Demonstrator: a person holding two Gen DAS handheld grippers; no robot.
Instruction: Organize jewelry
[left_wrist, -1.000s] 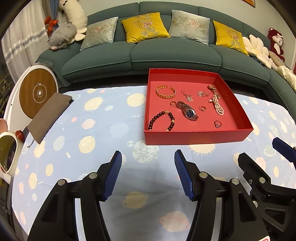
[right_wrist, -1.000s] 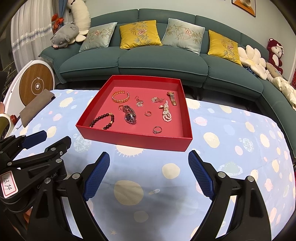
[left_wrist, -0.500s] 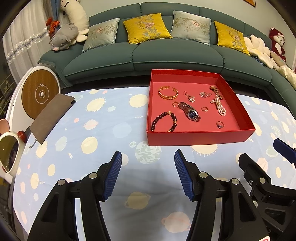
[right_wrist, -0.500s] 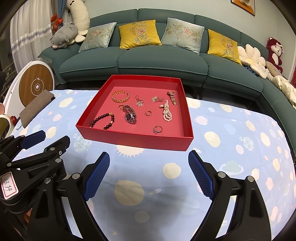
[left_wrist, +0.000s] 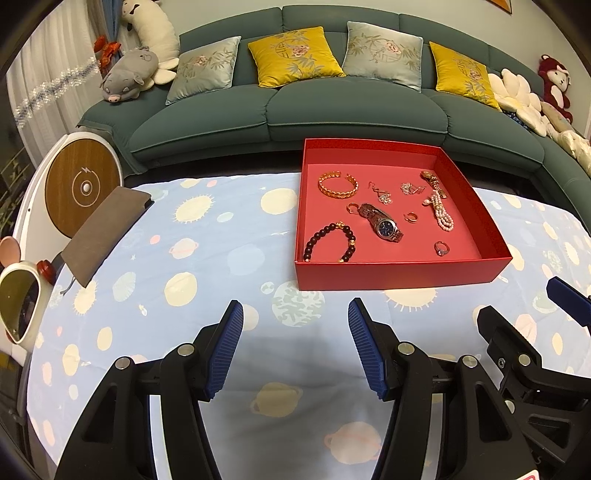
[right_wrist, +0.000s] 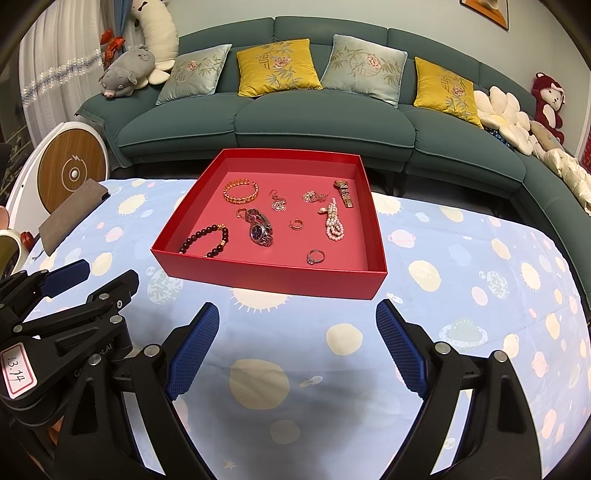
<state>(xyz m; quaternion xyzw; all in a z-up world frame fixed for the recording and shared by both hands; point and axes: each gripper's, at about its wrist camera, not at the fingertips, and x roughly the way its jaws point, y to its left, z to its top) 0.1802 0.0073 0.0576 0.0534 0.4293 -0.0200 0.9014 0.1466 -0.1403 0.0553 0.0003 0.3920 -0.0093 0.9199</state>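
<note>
A shallow red box (left_wrist: 399, 275) (right_wrist: 258, 275) sits on the blue planet-print cloth. It holds loose jewelry: a gold bangle (left_wrist: 338, 183) (right_wrist: 240, 191), a dark bead bracelet (left_wrist: 330, 242) (right_wrist: 207, 240), a wristwatch (left_wrist: 382, 223) (right_wrist: 259, 227), a pearl bracelet (left_wrist: 441, 214) (right_wrist: 333, 225), a stone ring (left_wrist: 441, 248) (right_wrist: 316, 256), earrings and small rings. My left gripper (left_wrist: 295, 347) is open and empty, short of the box's near wall. My right gripper (right_wrist: 295, 347) is open wider, empty, also short of the box.
A grey-brown pouch (left_wrist: 105, 232) (right_wrist: 70, 212) lies on the cloth's left edge. A round wooden-faced charger stand (left_wrist: 83, 188) and a small mirror (left_wrist: 18, 299) are beyond it. A green sofa (left_wrist: 332, 107) with cushions runs behind the table.
Both views have drawn back and risen very slightly, so the box sits a little lower in frame. The jaws and the jewelry have not moved.
</note>
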